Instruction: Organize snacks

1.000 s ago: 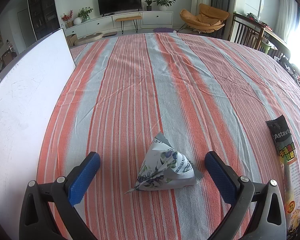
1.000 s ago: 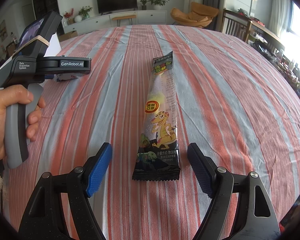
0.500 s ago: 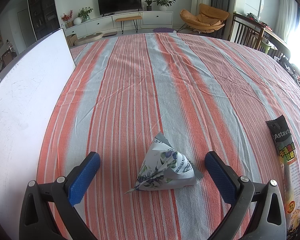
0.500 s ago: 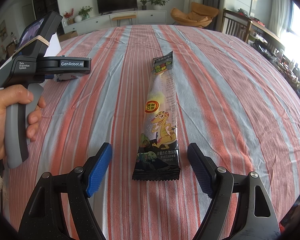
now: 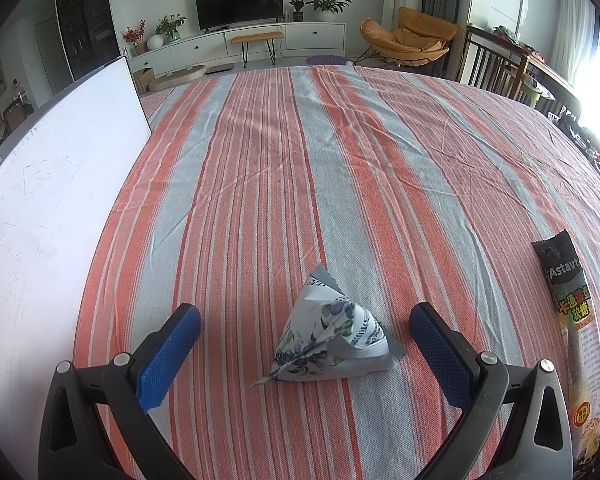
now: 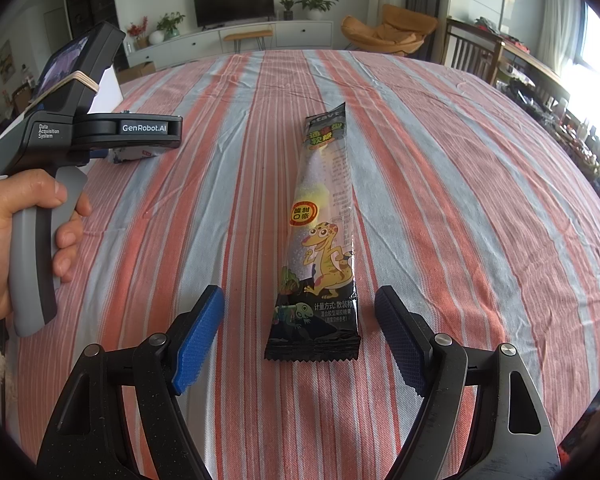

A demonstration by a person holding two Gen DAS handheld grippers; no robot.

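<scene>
A white pyramid-shaped snack packet with blue flowers (image 5: 330, 338) lies on the striped tablecloth between the fingers of my left gripper (image 5: 304, 334), which is open and does not touch it. A long candy pack with a cartoon dinosaur (image 6: 322, 236) lies lengthwise on the cloth, its black near end between the fingers of my right gripper (image 6: 300, 320), which is open and apart from it. The same pack shows at the right edge of the left wrist view (image 5: 572, 320). The left gripper's body (image 6: 100, 132) and the hand holding it show in the right wrist view, with the pyramid packet (image 6: 134, 154) mostly hidden behind.
A white board (image 5: 48, 216) lies along the table's left side. The red and grey striped cloth (image 5: 300, 160) covers the table. Wooden chairs (image 5: 496, 68) stand at the far right edge. A TV unit and an orange armchair are beyond the table.
</scene>
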